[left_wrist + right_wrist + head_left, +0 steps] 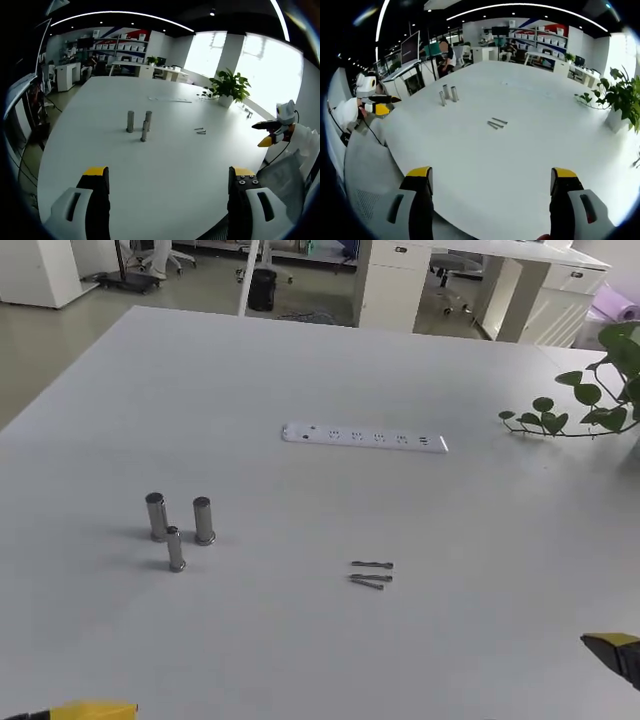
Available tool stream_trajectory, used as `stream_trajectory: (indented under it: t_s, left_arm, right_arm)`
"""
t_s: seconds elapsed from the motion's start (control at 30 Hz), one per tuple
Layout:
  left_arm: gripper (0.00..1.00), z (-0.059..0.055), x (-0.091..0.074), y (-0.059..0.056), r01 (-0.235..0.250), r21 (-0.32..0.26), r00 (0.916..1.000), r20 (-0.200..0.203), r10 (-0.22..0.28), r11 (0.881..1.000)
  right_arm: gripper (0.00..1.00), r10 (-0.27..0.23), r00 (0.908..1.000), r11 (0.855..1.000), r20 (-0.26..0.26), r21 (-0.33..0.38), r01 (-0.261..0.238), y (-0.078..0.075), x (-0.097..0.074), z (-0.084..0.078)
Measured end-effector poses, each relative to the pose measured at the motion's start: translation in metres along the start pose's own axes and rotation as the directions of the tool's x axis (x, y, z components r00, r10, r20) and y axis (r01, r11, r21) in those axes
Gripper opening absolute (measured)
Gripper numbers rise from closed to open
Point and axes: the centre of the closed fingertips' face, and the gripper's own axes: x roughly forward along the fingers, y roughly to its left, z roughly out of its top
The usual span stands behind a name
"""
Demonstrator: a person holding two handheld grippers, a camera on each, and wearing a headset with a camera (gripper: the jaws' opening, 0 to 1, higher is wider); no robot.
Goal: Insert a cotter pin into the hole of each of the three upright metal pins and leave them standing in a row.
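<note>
Left gripper (169, 172): jaws wide apart with nothing between them, held at the near edge of the worktop (165, 150). Three metal pins (140, 125) stand upright well ahead of these jaws, slightly toward the left jaw. They form a tight cluster, not a row: two side by side, with the third just in front. Cotter pins (200, 131) lie flat ahead, toward the right jaw and well apart from the metal pins. They are too small here to count.

Right gripper (491, 172): jaws wide apart and empty. The cotter pins lie ahead, about midway between the jaws. The metal pins are farther on, toward the left jaw.

Head view: both grippers are cut off by the bottom edge, leaving a yellow scrap at the left corner and a black-and-yellow tip at the right. The cotter pins lie bunched; two or three, cannot tell. Holes in the metal pins cannot be made out. Power strip (365, 437) lies far ahead of both jaws, beyond the pins. Plant (590, 390) is cut off at the right edge.
</note>
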Motion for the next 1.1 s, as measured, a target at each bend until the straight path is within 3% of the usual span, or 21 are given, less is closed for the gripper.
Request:
stream_trajectory:
  t_s: [0.17,0.33,0.6,0.73,1.1]
  left_arm:
    - [0.99,0.015,0.002,0.009,-0.005,0.073,1.0000,-0.005,0.006,0.997]
    - [0.99,0.024,0.005,0.017,-0.009,0.075,0.9998,0.017,0.008,0.997]
    - [0.94,0.033,0.026,0.013,0.032,0.076,0.9991,0.026,-0.034,0.997]
    - [0.94,0.039,0.037,0.013,0.062,0.104,0.9978,0.019,-0.064,0.993]
    - [0.87,0.052,0.066,0.024,0.094,0.157,0.9953,0.008,-0.096,0.983]
  right_arm:
    - [0.96,-0.008,1.0000,1.000,-0.003,0.001,0.008,-0.001,-0.001,0.000]
    - [0.96,-0.019,0.9998,1.000,-0.008,0.008,0.019,-0.002,-0.002,-0.001]
    - [0.96,-0.026,0.9995,1.000,-0.017,0.010,0.027,-0.001,-0.002,-0.001]
    - [0.96,-0.028,0.9994,1.000,-0.018,0.009,0.029,-0.001,-0.002,0.000]
    - [0.96,-0.044,0.9982,0.999,-0.041,0.010,0.044,-0.003,-0.005,-0.004]
